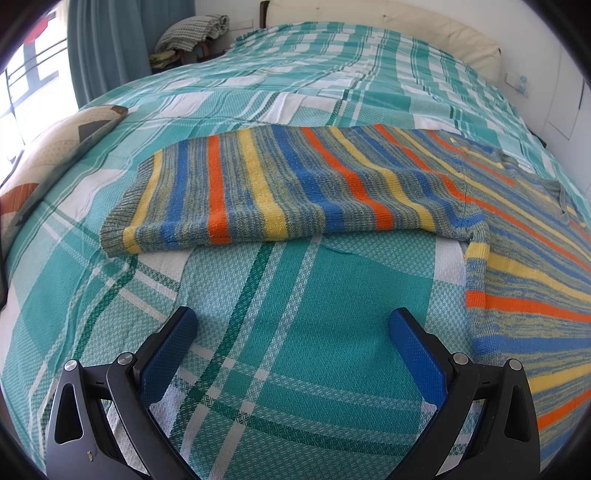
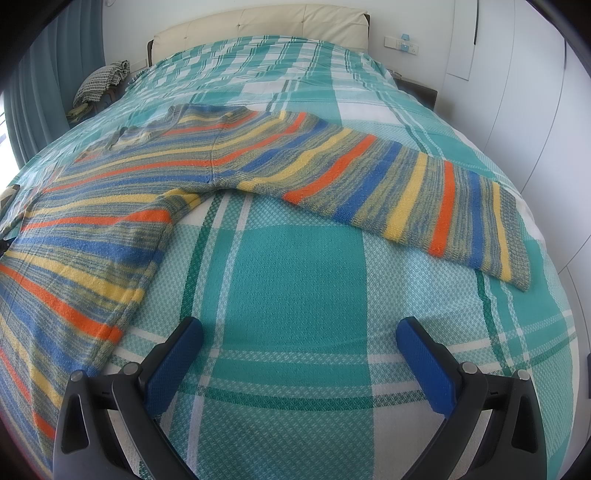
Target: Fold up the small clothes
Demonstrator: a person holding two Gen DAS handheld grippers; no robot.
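Sweater (image 1: 280, 184) lies spread flat on the bed (image 1: 295, 295), sleeves out. Both hand-held grippers, left (image 1: 293, 325) and right (image 2: 299, 334), hover wide open, empty, just short of it. Pinching only the top knit layer could skew the fold.

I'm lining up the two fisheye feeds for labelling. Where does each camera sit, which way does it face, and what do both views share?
Left wrist: sits on the left gripper, low over the bedspread, facing the headboard; the sweater's left sleeve lies ahead, and both blue fingers show, spread.
Right wrist: sits on the right gripper, same heading; the right sleeve lies ahead, fingers spread.
Shared: the striped sweater, the bedspread, the headboard.
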